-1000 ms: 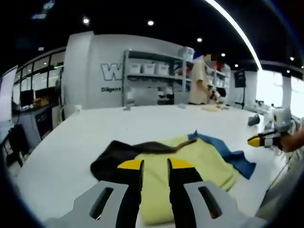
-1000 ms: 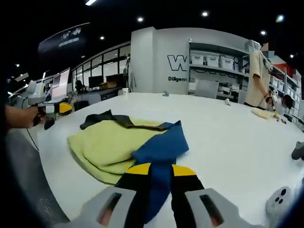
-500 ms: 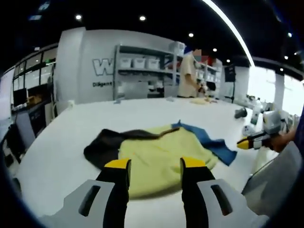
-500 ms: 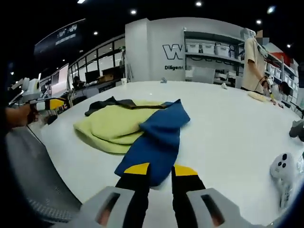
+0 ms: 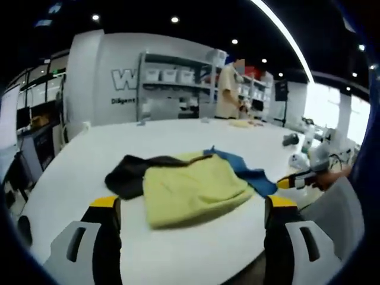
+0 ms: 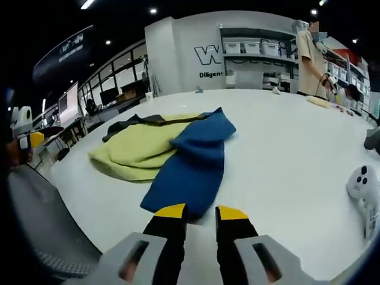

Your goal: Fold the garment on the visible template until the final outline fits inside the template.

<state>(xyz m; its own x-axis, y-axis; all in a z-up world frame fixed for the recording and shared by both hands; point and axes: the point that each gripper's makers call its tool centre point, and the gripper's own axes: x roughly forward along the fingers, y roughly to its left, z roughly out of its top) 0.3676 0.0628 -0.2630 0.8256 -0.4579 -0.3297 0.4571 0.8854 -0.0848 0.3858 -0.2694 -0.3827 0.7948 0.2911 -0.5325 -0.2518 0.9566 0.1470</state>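
The garment lies bunched on the white table (image 5: 77, 160). In the left gripper view its yellow-green body (image 5: 190, 187) sits in the middle, a dark part (image 5: 127, 175) to the left and a blue part (image 5: 249, 175) to the right. My left gripper (image 5: 193, 203) is open wide, with its jaws far apart, and stands just short of the yellow edge. In the right gripper view the blue part (image 6: 193, 163) lies stretched flat over the yellow body (image 6: 139, 148). My right gripper (image 6: 200, 212) is shut with nothing in it, a little short of the blue edge.
The right gripper's yellow tip (image 5: 291, 181), held by a hand, enters the left gripper view. The left gripper's tip (image 6: 32, 139) shows at the table edge. A white device (image 6: 362, 181) lies on the table. A person (image 6: 310, 56) stands by the shelves (image 6: 252, 53).
My left gripper opened wide, let go of the yellow cloth and drew back. My right gripper released the blue part, which now lies flat, and pulled back from it.
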